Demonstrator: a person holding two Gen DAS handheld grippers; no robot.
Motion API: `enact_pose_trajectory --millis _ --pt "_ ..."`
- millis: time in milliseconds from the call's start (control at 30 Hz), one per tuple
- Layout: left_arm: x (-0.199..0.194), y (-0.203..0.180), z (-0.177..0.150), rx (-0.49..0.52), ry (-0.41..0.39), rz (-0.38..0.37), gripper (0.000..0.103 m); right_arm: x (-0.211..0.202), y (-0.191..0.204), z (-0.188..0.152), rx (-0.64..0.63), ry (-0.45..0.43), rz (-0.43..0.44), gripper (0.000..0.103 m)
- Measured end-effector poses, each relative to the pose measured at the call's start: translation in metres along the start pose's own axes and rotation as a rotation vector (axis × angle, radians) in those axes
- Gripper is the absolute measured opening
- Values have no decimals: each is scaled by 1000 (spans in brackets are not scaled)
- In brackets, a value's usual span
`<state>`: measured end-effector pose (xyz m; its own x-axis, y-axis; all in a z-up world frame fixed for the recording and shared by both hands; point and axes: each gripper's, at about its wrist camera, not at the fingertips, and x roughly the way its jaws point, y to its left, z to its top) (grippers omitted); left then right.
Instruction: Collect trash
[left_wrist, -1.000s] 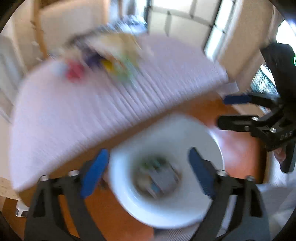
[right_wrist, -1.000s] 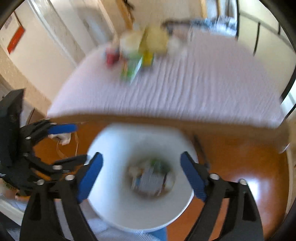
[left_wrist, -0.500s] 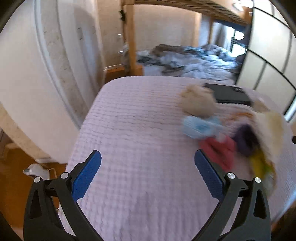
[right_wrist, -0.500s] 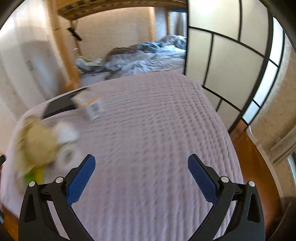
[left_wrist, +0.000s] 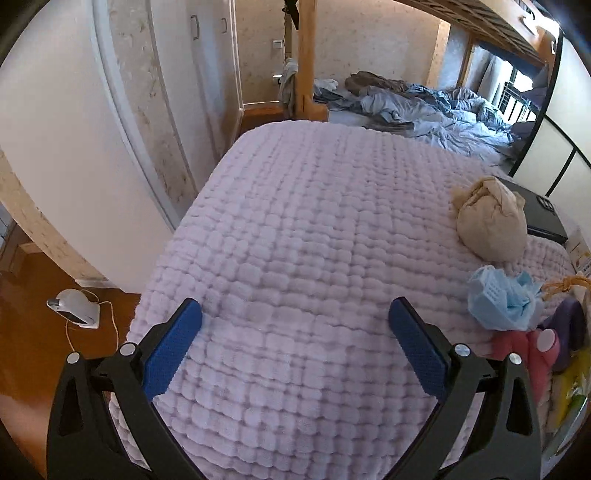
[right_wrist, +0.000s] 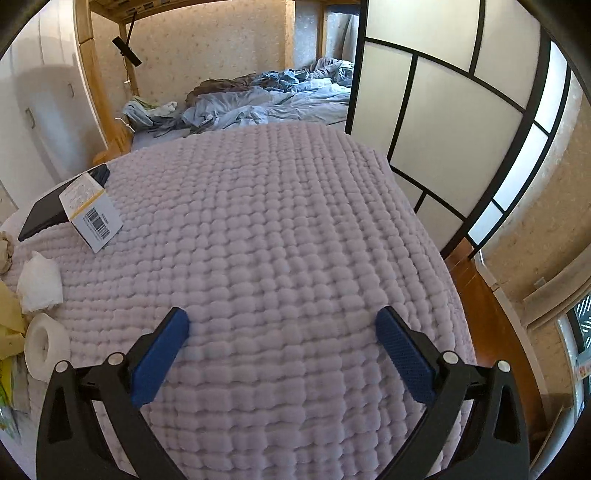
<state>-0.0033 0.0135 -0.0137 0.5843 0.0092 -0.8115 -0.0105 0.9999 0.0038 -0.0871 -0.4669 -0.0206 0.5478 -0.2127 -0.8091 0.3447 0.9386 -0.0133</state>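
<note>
Lavender waffle-textured bedspread (left_wrist: 295, 240) fills both wrist views, covering a bed that stands in a bedroom with speckled beige walls, a wooden bunk frame (left_wrist: 306, 55) and, beyond it, rumpled blue bedding (left_wrist: 424, 107). Orange-brown wood floor (left_wrist: 33, 332) shows off the bedspread's left edge, where a small white device (left_wrist: 75, 308) with a cord lies. Off its right edge, black-framed sliding panels (right_wrist: 443, 110) line the wall.

Trash sits in a cluster along one side of the bedspread, partly cut off by the lens rim in both views. From the left wrist camera, a crumpled brown paper bag (left_wrist: 491, 225) lies beside a flat black device (left_wrist: 539, 218); nearer is a crumpled blue face mask (left_wrist: 498, 301), then pink and purple items (left_wrist: 535, 350) whose shape is hard to make out, and yellow-green packaging (left_wrist: 570, 391) sliced by the frame edge. From the right wrist camera, a white carton with a barcode (right_wrist: 92, 214) leans on the same black device (right_wrist: 48, 210); a crumpled white tissue (right_wrist: 38, 282) and a roll of white tape (right_wrist: 42, 347) lie nearer, with yellow wrapping (right_wrist: 9, 317) mostly out of frame.

Left tool (left_wrist: 295, 343) hovers over bare bedspread, its blue-padded fingers spread wide and holding nothing. Right tool (right_wrist: 282, 350) is likewise spread wide and unladen above the bedspread, well apart from the trash cluster.
</note>
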Motion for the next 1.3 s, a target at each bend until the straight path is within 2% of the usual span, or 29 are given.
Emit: enact_pose_trajectory --millis 367,1300 --pt "-8 8 -12 0 2 -7 102 -17 -10 -22 4 -1 0 99" --pt "-15 17 -17 -7 5 -1 102 -23 -12 -27 14 1 -7 100"
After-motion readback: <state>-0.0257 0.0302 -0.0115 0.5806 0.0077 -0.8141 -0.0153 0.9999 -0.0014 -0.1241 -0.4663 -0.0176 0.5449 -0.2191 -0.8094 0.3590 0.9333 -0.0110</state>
